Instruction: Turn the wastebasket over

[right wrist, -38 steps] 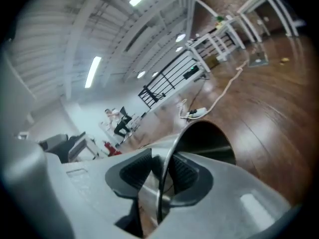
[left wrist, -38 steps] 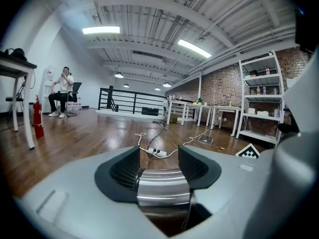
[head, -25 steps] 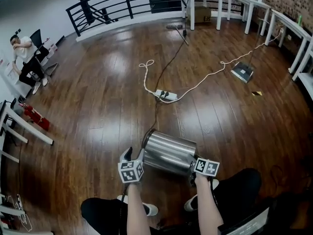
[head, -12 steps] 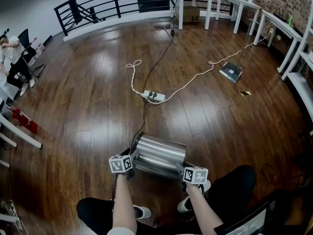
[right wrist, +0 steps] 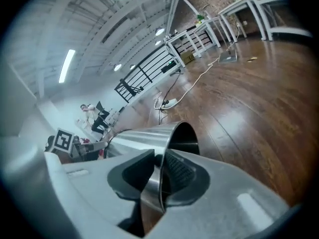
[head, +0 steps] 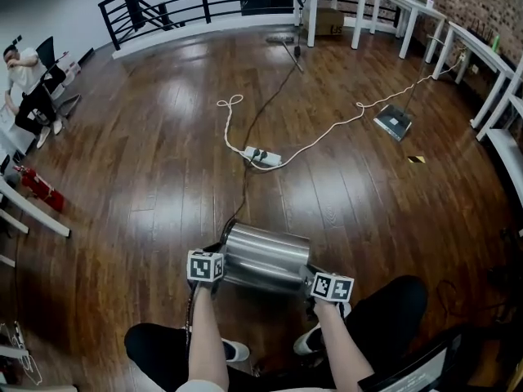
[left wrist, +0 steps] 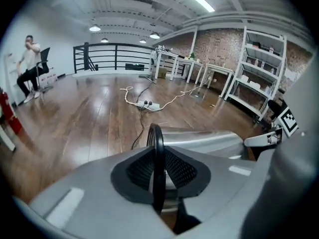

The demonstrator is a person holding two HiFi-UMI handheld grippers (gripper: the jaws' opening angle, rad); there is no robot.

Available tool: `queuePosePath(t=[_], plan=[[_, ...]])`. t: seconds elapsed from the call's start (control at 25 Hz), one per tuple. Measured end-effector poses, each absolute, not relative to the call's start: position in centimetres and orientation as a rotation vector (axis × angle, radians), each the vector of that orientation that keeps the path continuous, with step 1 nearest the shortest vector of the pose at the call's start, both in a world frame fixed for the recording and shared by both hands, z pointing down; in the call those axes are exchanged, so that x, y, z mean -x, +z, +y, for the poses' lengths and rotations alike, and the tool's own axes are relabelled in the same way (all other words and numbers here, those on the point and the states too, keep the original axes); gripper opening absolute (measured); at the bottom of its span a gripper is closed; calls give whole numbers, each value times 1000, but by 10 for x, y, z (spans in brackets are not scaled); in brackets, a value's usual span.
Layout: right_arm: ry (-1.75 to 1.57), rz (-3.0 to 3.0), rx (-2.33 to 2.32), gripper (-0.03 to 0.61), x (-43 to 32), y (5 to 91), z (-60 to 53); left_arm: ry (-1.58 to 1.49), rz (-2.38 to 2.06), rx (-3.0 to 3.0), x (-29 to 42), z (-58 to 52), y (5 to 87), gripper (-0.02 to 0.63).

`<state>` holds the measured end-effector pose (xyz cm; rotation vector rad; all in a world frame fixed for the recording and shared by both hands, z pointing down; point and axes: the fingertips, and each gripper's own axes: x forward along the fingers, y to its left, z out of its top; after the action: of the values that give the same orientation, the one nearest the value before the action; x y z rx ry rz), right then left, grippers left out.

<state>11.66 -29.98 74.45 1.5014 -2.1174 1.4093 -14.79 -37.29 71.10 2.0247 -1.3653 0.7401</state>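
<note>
A shiny steel wastebasket (head: 265,258), a plain cylinder, lies on its side on the wood floor (head: 163,162), just in front of the person's knees. Its left end has a black rim (left wrist: 155,143). Its right end is an open mouth (right wrist: 187,141), dark inside. The left gripper (left wrist: 158,176) has just been closing and clamps the black rim. The right gripper (right wrist: 160,178), also just closing, pinches the mouth's steel edge.

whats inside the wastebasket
The wastebasket lies on its side; its open mouth shows only dark, bare inner wall. The deeper part is hidden by its own wall and the right gripper.
</note>
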Motion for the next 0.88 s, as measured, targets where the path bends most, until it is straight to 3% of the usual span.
queuePosePath(t=[0.16,0.36,0.4,0.44,0.48,0.52,0.56,0.72,0.88], plan=[[1473,-2114,-1571,57,-112,746,-310,779,-1404,-2086,147,-382,675,71],[1904,-1997,-1510,54,-75,804,-300,952,-1448,-2359,106,-386,598,59],[2009,-1960,-1478,49,-62,822,-298,1037,-1382,-2430,82,-376,600,42],[2139,-1923,-1479,-6,-52,836,-297,1140,-1282,-2485,56,-362,617,37],[2271,-1870,-1522,-6,-48,846,-296,1242,-1171,-2521,31,-343,643,38],[2355,-1816,-1586,34,-52,853,-294,1315,-1089,-2542,9,-324,667,44],[2357,-1795,-1643,86,-60,856,-293,1334,-1063,-2550,-6,-306,682,44],[2057,-1935,-1705,92,-95,835,-297,1163,-1304,-2510,8,-298,689,44],[2005,-2019,-1790,92,-122,801,-296,1100,-1254,-2503,14,-303,690,45]])
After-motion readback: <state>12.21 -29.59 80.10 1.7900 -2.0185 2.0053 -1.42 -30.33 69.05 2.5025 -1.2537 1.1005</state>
